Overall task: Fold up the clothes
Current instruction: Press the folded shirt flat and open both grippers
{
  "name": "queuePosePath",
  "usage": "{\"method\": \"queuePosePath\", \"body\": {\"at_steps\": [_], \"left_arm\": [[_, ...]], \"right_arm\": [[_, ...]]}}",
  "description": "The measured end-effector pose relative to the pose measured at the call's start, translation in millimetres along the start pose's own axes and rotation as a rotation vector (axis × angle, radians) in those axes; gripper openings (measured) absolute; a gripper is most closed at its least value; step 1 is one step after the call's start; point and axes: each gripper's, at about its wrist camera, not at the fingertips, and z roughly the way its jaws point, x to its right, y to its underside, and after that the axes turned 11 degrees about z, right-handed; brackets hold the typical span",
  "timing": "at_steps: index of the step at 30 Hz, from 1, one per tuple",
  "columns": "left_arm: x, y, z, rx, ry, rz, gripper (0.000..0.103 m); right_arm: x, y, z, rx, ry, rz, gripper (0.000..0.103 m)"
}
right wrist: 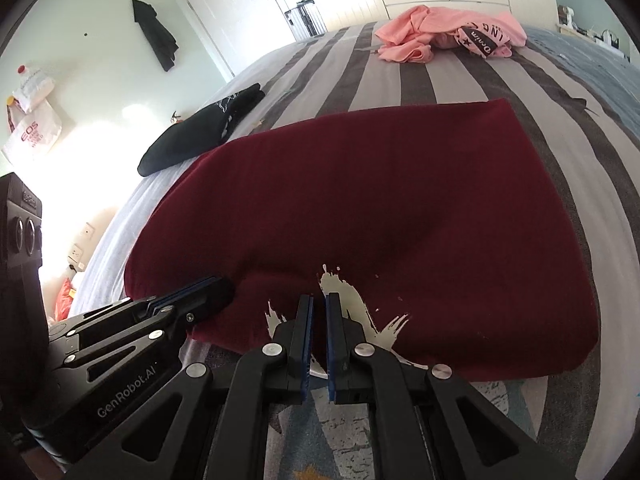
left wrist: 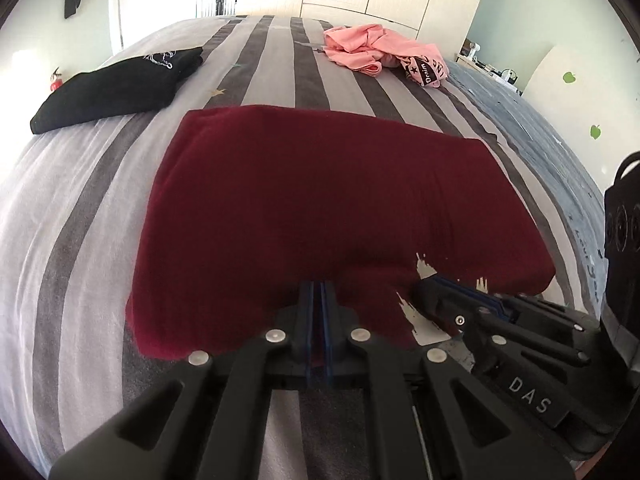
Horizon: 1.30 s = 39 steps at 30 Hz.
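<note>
While both grippers, left gripper (left wrist: 319,292) and right gripper (right wrist: 318,304), pinch the maroon garment's (left wrist: 320,200) near edge, we judge it part-folded; ahead, the black garment (left wrist: 116,88) lies folded and the pink garment (left wrist: 380,54) crumpled.

"GenRobot.AI" marks the left gripper (right wrist: 218,294); "DAS" the right gripper (left wrist: 452,294); "Denim" the pink garment (left wrist: 384,54); "EOS" a hanging white bag (right wrist: 34,136).

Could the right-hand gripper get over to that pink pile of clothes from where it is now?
Probably yes. The pink clothes lie unobstructed across the bed, but the right gripper is shut on the maroon garment and would have to release it first.
</note>
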Motion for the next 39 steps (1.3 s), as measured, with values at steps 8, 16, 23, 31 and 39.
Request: {"method": "queuePosePath", "body": {"at_steps": [8, 16, 23, 31, 39], "left_arm": [[-41.4, 9.7, -23.1, -0.011, -0.052, -0.065, 0.004], [-59.0, 11.3, -30.2, -0.015, -0.05, -0.095, 0.004], [-67.7, 20.9, -15.1, -0.052, -0.035, -0.095, 0.004], [-63.6, 3.7, -37.4, -0.013, -0.079, -0.082, 0.004], [-40.3, -71.3, -25.4, 0.101, -0.018, -0.014, 0.004]], "right_arm": [[36.6, -9.7, -22.0, 0.043, 0.106, 0.013, 0.0], [48.7, -14.5, -24.7, 0.034, 0.115, 0.003, 0.0], [81.7, -19.7, -32.4, 0.041, 0.115, 0.089, 0.0], [129.1, -35.8, -41.1, 0.073, 0.232, 0.239, 0.002], [52.1, -82.7, -33.9, 0.139, 0.089, 0.039, 0.003]]}}
